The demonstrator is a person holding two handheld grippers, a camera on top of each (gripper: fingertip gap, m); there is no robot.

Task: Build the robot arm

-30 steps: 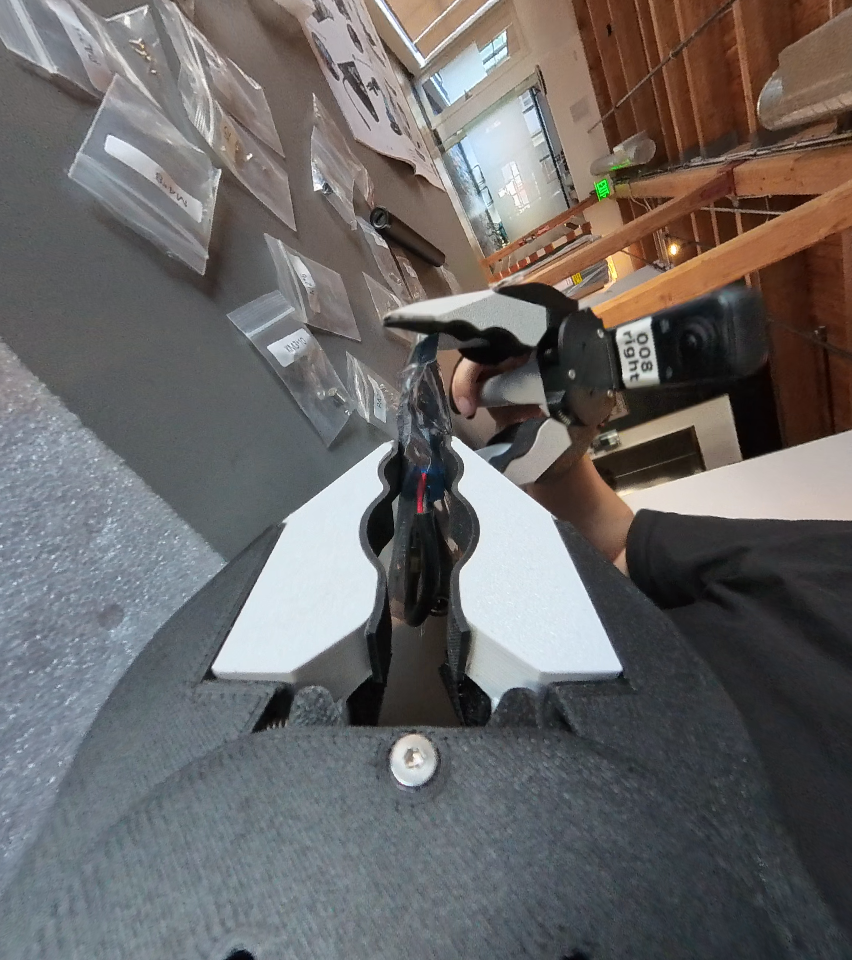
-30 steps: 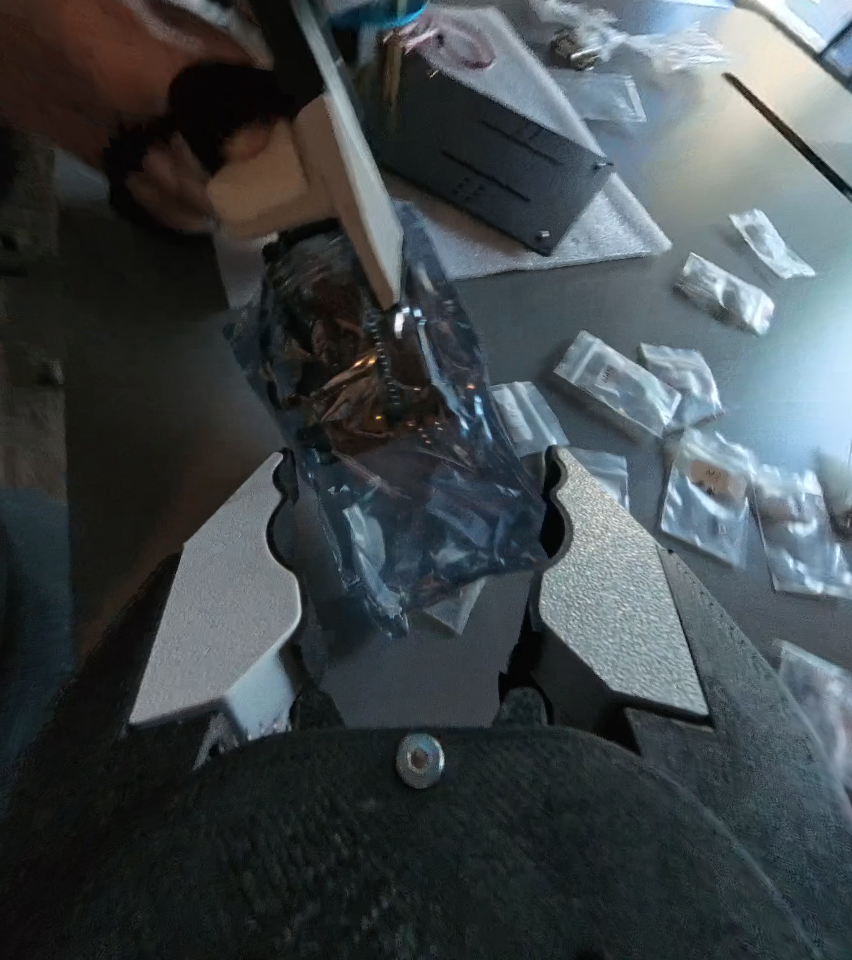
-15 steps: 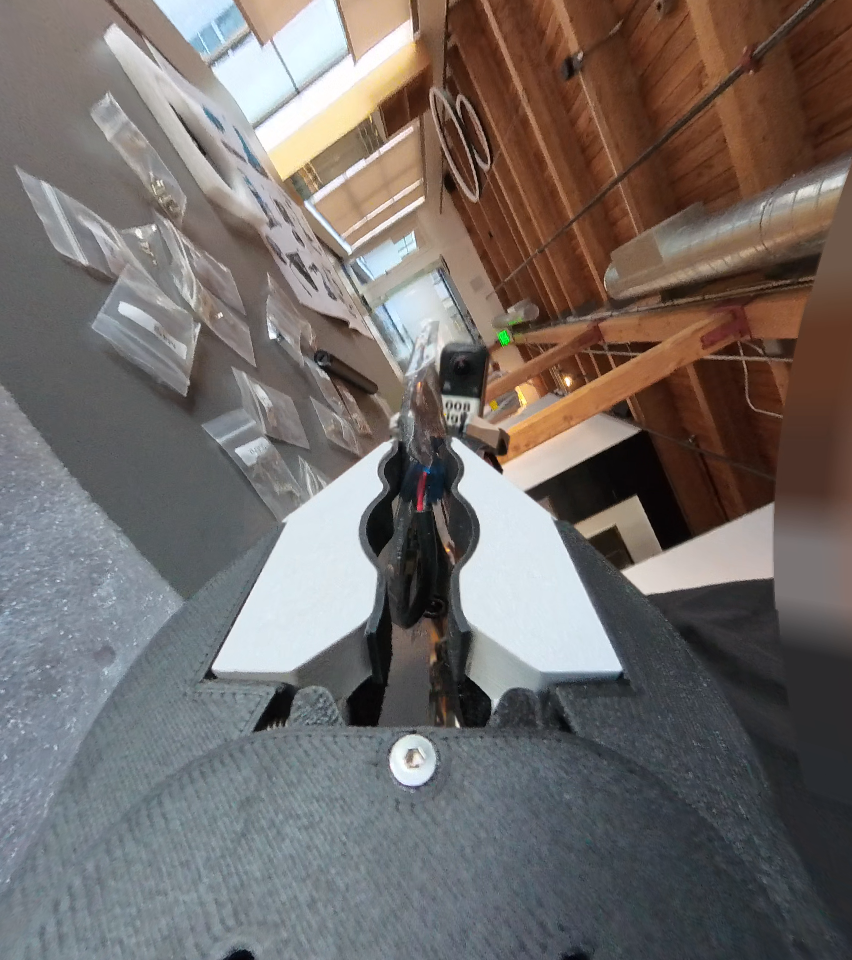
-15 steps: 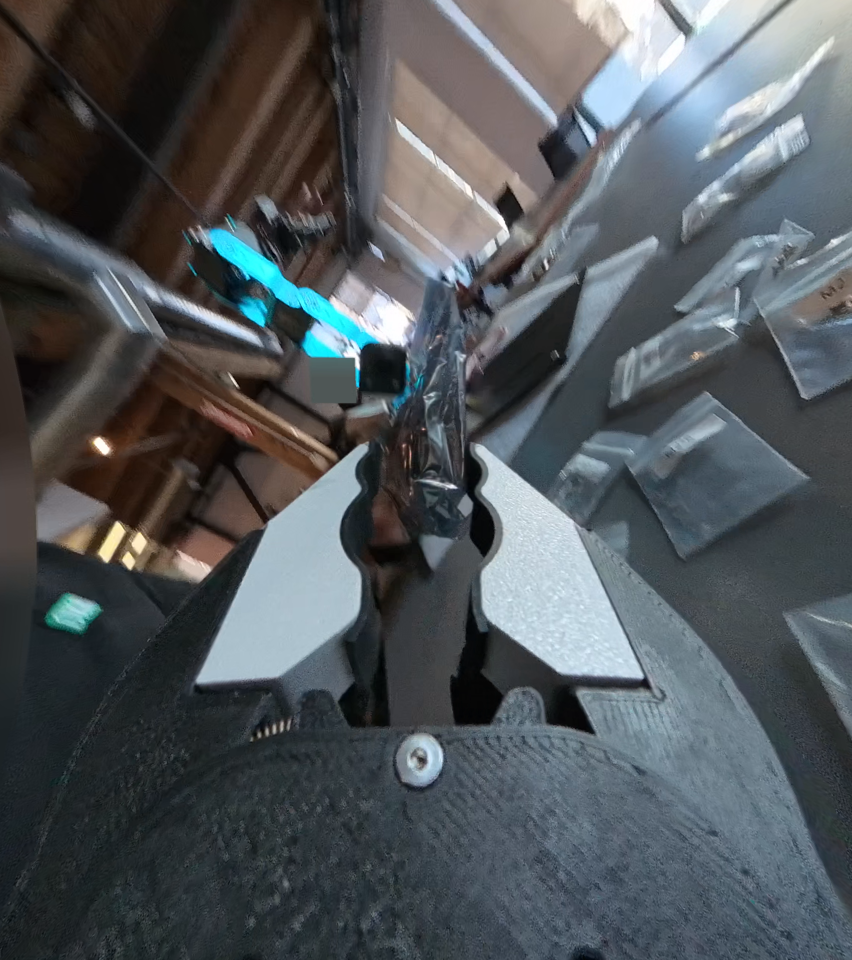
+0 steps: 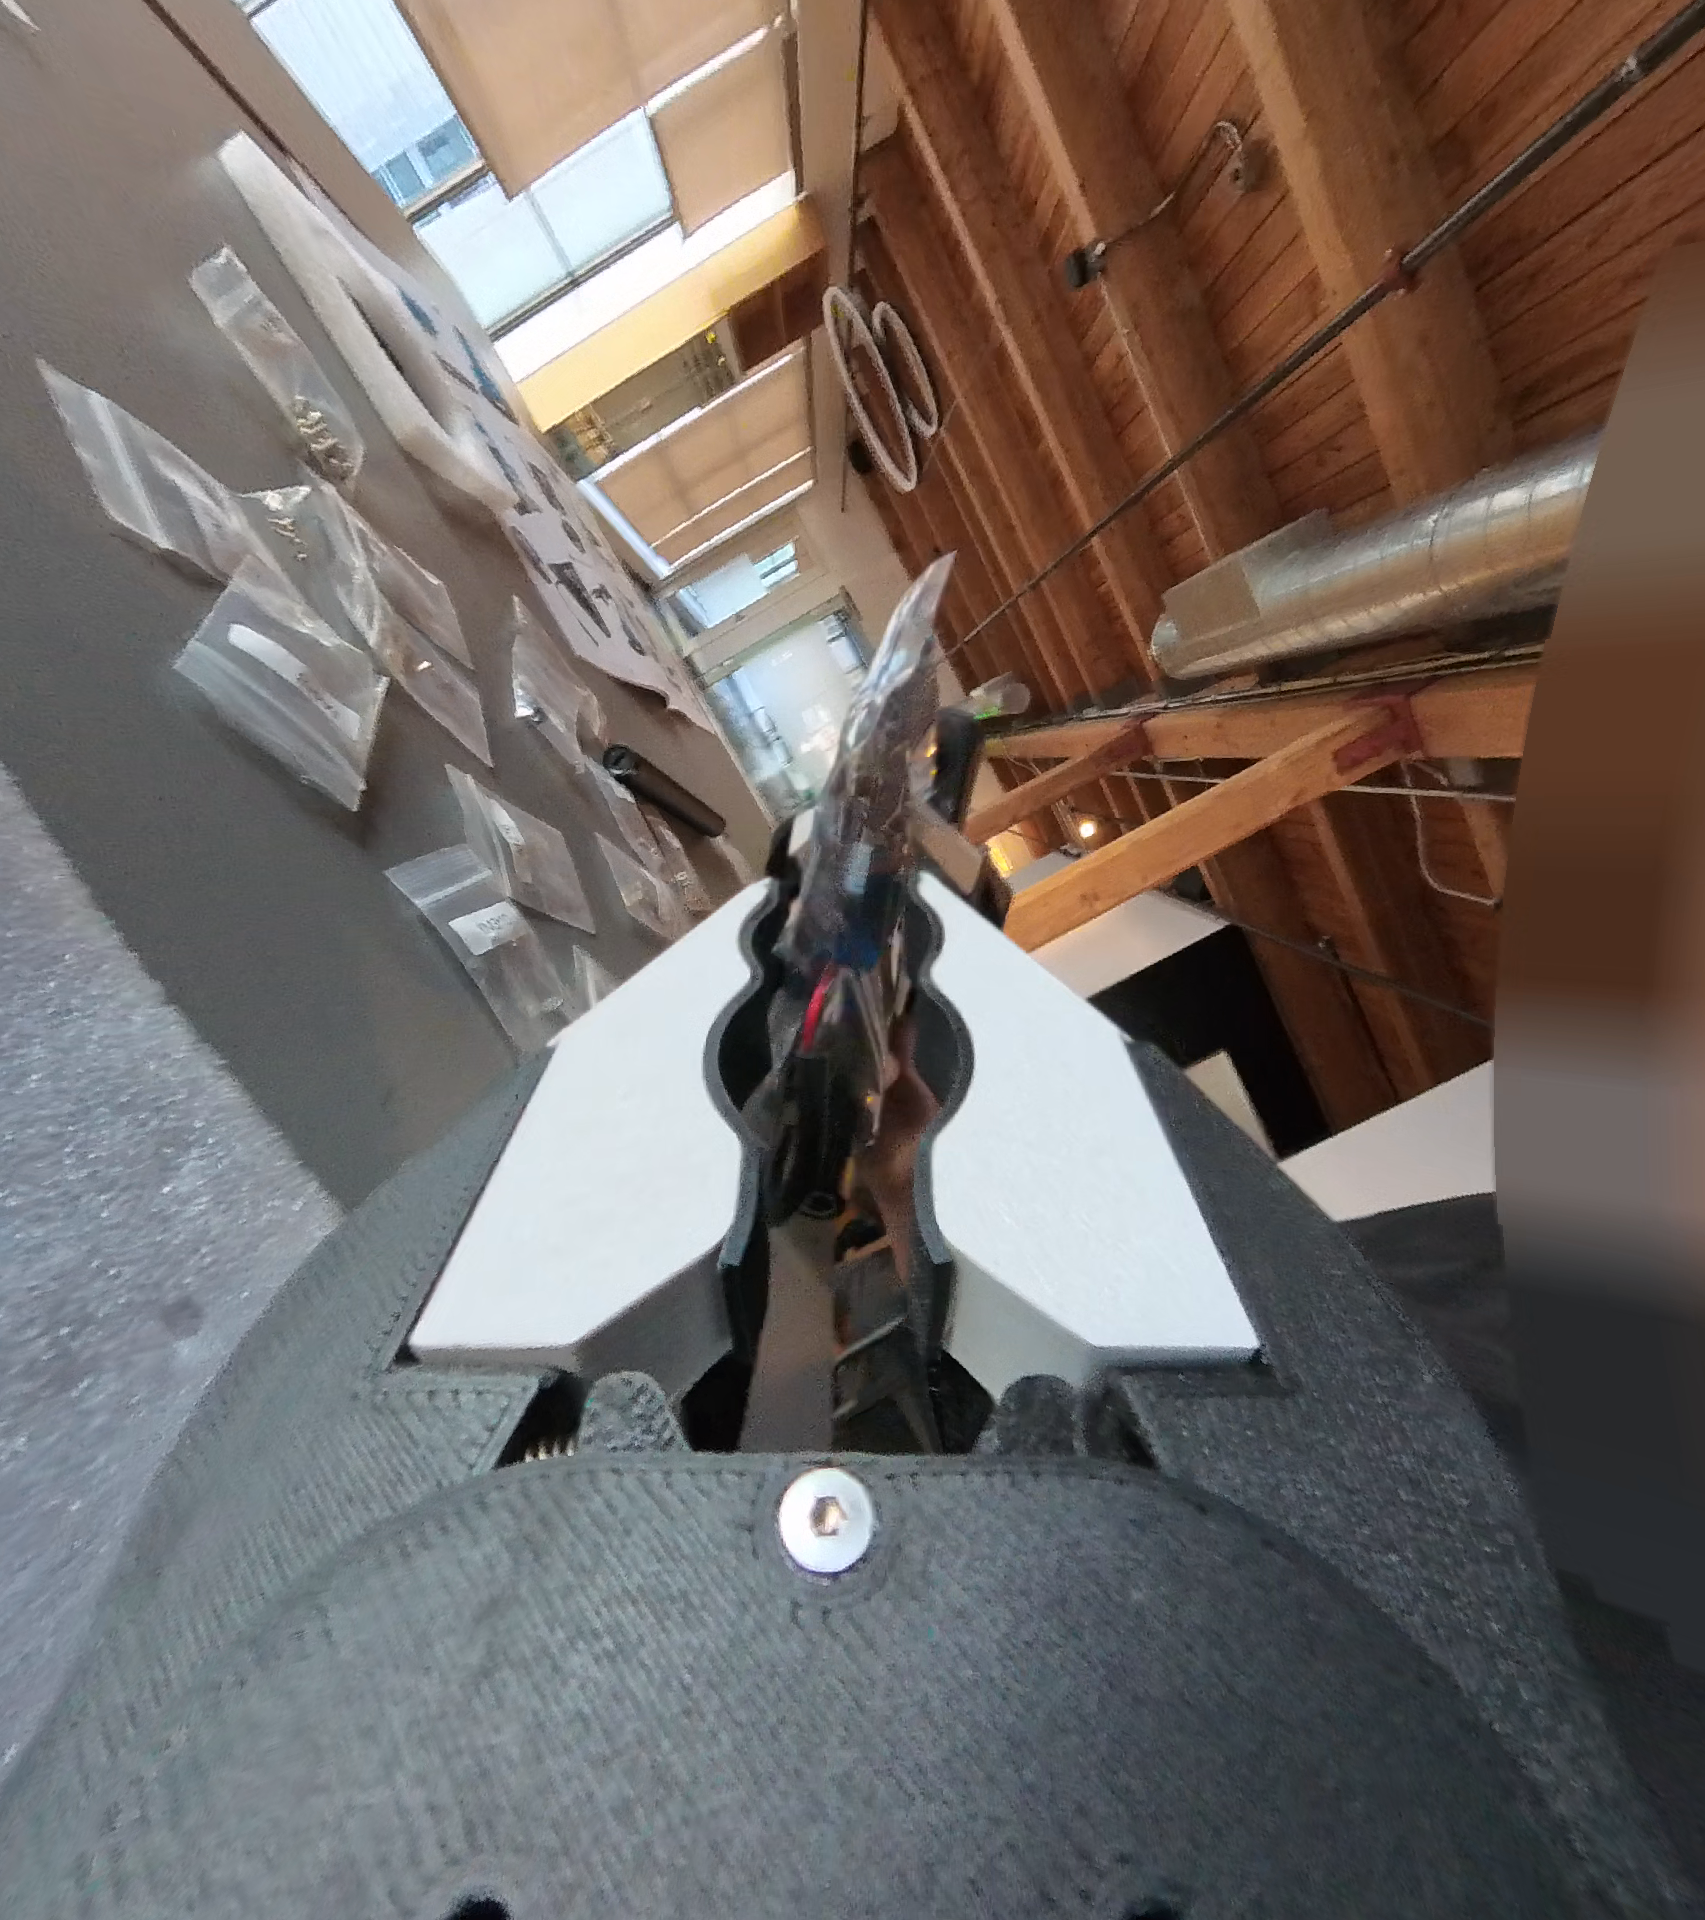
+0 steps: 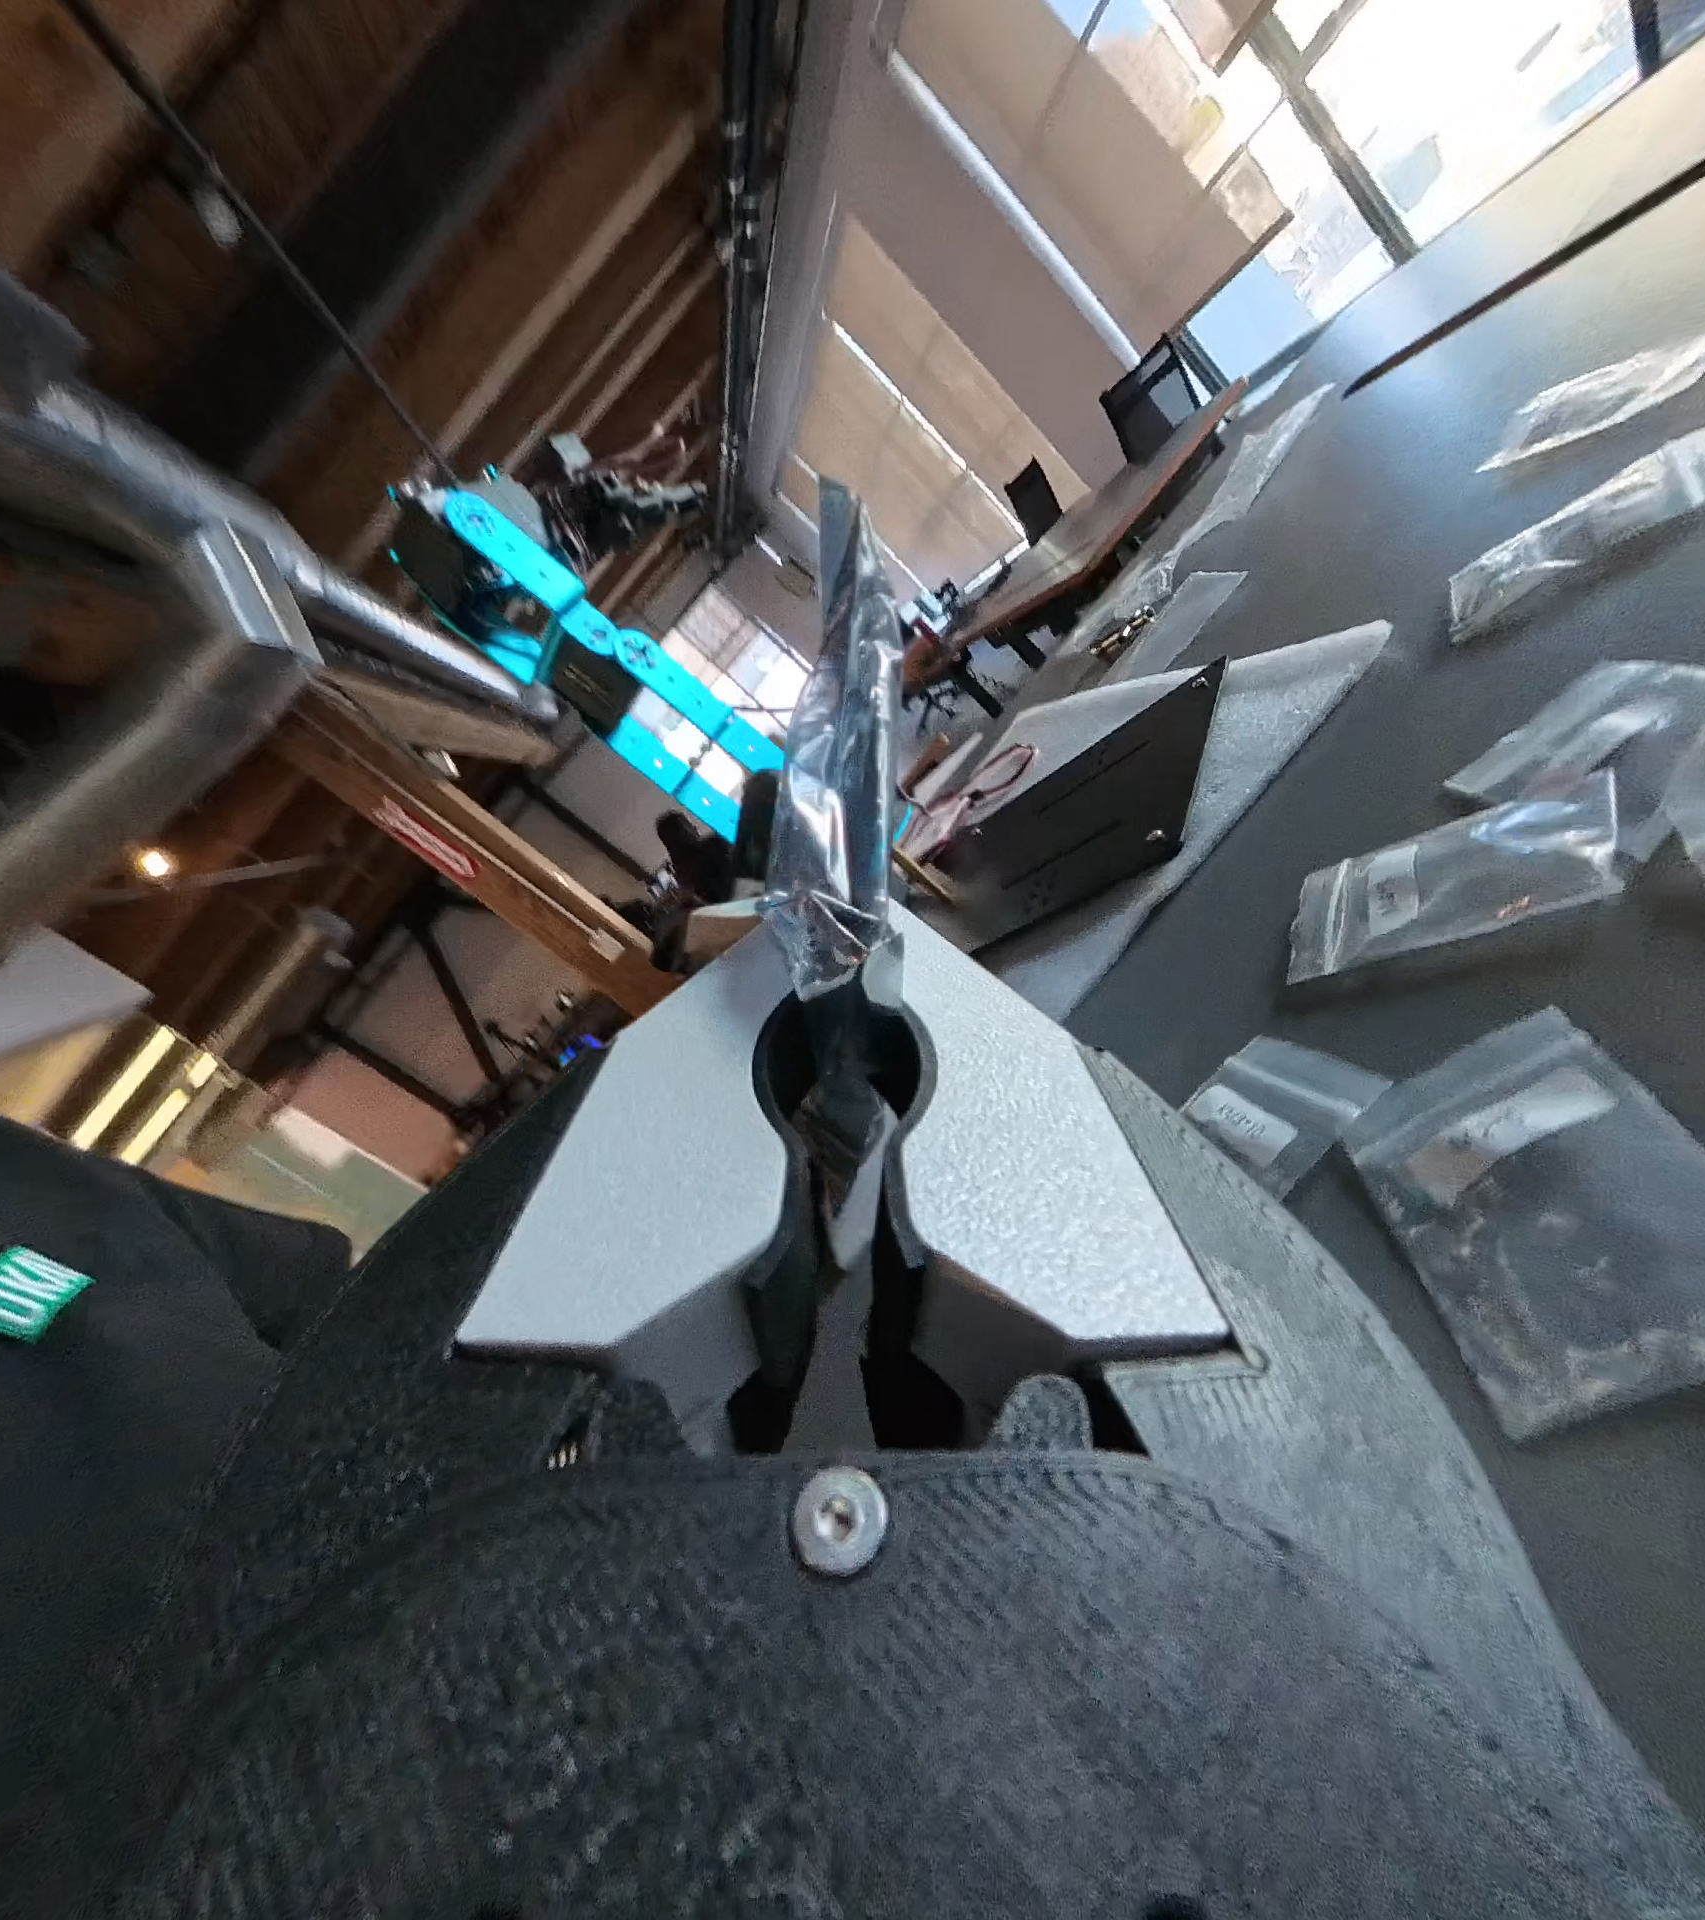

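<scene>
Left gripper [image 5: 843,940], jaws together, clamped on a bluish clear bag [image 5: 879,748] that stands edge-on and rises beyond the fingertips; red and black wires [image 5: 820,1013] show inside the bag between the jaws. Right gripper [image 6: 853,961], jaws likewise together, clamped on the bag [image 6: 843,769], seen edge-on and crumpled at the tips. Both grippers are raised off the grey bench [image 5: 100,312] and tilted up toward the wooden ceiling [image 5: 1243,260]. To the left of the left gripper, small clear packets [image 5: 282,691] lie flat on the bench, and a foam sheet [image 5: 48,1091] lies nearer. To the right of the right gripper, more packets [image 6: 1450,894] are scattered on the bench; ahead of it a black box [image 6: 1102,800] rests on a foam sheet [image 6: 1274,707]. A dark sleeve [image 6: 48,1455] with a green tag [image 6: 19,1291] lies left of the right gripper. Part of the right gripper shows just behind the bag in the left wrist view
</scene>
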